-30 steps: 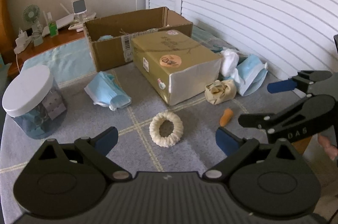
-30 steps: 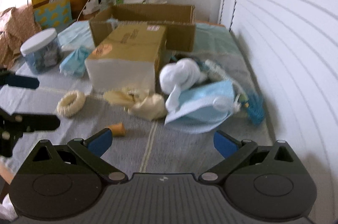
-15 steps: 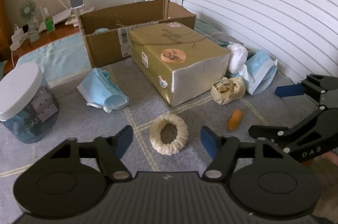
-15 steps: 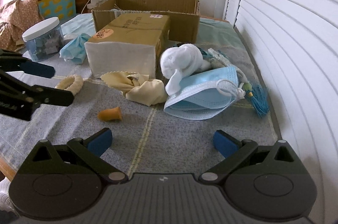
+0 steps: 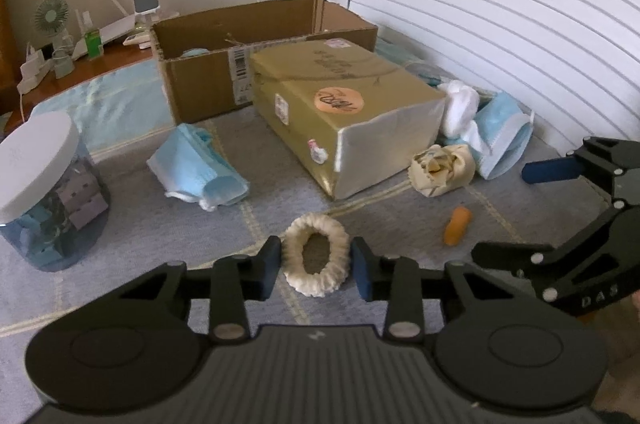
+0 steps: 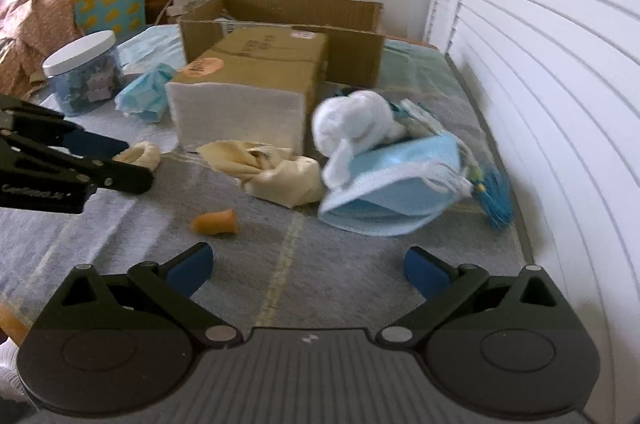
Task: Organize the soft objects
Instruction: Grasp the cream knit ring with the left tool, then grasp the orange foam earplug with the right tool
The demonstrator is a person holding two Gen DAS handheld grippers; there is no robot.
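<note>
at the far left of the left wrist view stood a clear plastic jar with a white lid [image 5: 44, 192], then a crumpled pale blue face mask [image 5: 196, 170] lying flat on the grey checked bed cover [image 5: 132, 236], apart from everything else. the left gripper [image 5: 314, 264] sat low over the cover with its blue pads on either side of the cream ribbed fabric ring [image 5: 316, 254], touching or nearly touching its outer edge; whether it had truly clamped, i could not tell. the ring looked squeezed into an oval, so the likely trouble was that it would fold and pop out sideways, or that the pads would pinch the cover beneath and drag it along

behind stood the open brown cardboard box [image 5: 260, 44] and, in front of it, the gold-wrapped rectangular package [image 5: 344, 112], which would block a low carry toward the box. further right lay a small orange foam earplug [image 5: 458, 224], a knotted cream cloth [image 5: 442, 166] and a white rolled sock on a stack of blue masks [image 5: 500, 136]. the right gripper [image 6: 308, 268] hovered wide open and empty just short of the earplug [image 6: 216, 222]; it was close to the left one, so the two might collide if both moved inward
</note>
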